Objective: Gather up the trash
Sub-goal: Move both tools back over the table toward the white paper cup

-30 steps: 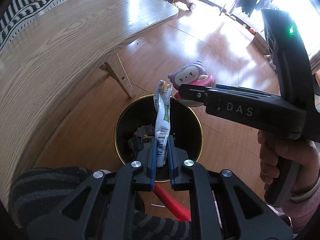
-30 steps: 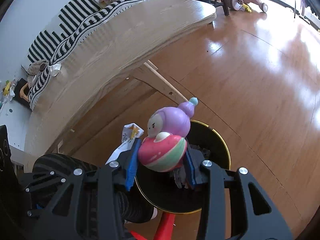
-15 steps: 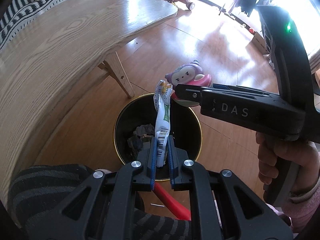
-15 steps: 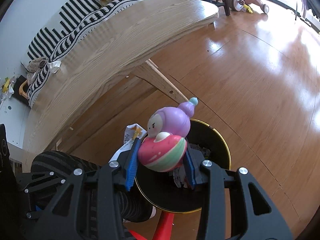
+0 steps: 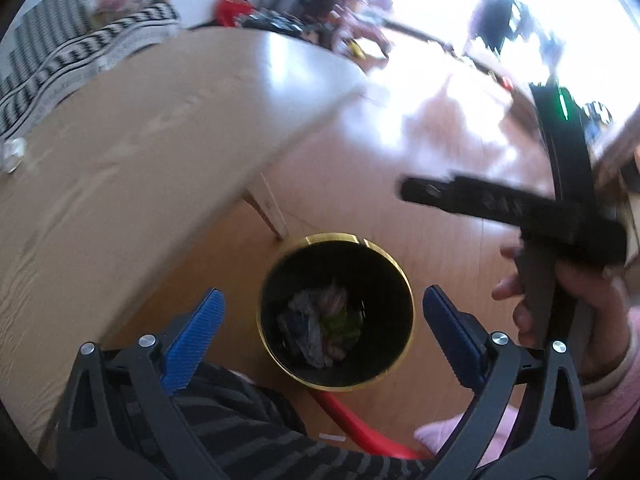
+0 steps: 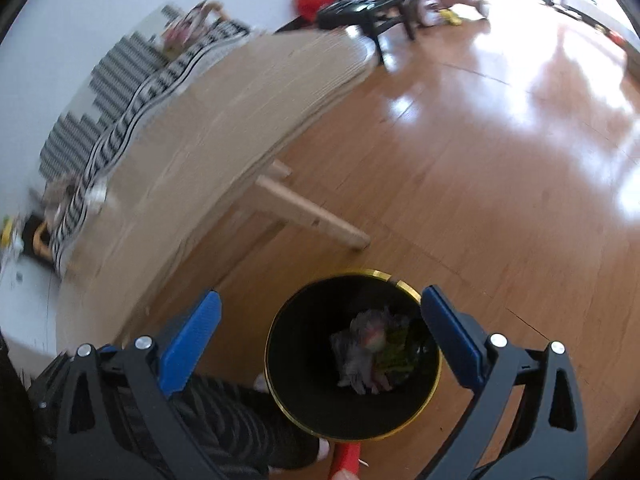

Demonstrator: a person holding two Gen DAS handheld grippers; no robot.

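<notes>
A black trash bin with a gold rim [image 5: 404, 280] stands on the wooden floor below both grippers; it also shows in the right wrist view [image 6: 408, 286]. Crumpled trash [image 5: 320, 320] lies inside it, with grey, pink and green pieces [image 6: 372, 348]. My left gripper [image 5: 320, 332] is open and empty above the bin. My right gripper [image 6: 318, 332] is open and empty above the bin too. The right gripper's black body [image 5: 520, 208] shows blurred at the right of the left wrist view.
A curved wooden table [image 5: 120, 160] with a leg [image 6: 312, 216] stands just left of the bin. A striped sofa [image 6: 120, 80] lies behind it. A red handle [image 5: 360, 428] lies on the floor by the bin. My striped-clad leg [image 5: 240, 420] is at the near edge.
Both grippers have opened. The snack wrapper left the left gripper and the purple toy left the right gripper; both now lie in the bin. Both grippers have risen.
</notes>
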